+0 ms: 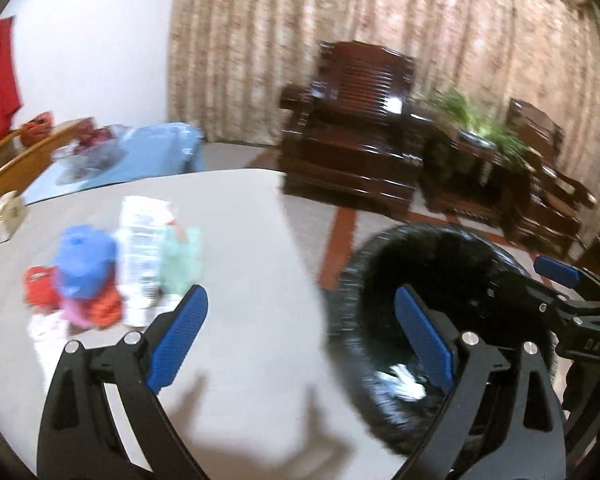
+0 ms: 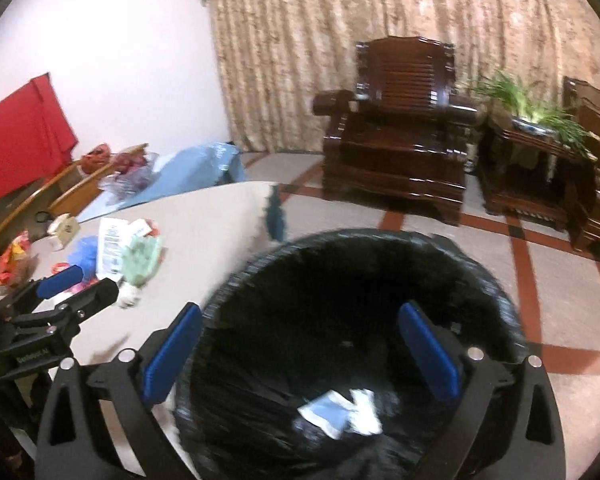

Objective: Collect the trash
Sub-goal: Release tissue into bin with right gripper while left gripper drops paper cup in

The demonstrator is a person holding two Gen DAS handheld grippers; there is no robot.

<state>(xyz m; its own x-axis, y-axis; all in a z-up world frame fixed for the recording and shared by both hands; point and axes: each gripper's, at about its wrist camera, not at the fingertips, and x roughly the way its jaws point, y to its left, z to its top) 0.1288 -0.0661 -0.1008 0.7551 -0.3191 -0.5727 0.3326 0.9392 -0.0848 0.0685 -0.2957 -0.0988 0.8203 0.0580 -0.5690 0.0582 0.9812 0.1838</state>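
A heap of trash (image 1: 112,268) lies on the white table (image 1: 240,272): blue and red wrappers, a white printed packet (image 1: 140,256), a pale green bag (image 1: 180,260). It also shows in the right wrist view (image 2: 120,252). A bin lined with a black bag (image 2: 360,300) stands beside the table, with white and blue scraps (image 2: 340,408) inside; in the left wrist view the bin (image 1: 432,264) sits right. My left gripper (image 1: 300,344) is open and empty over the table edge. My right gripper (image 2: 300,352) is open and empty above the bin.
A dark wooden armchair (image 2: 396,140) and a side table with a green plant (image 2: 536,128) stand behind on the tiled floor. A blue-covered table (image 1: 140,156) with bags and wooden chairs are at the far left. A small box (image 1: 6,216) sits at the table's left edge.
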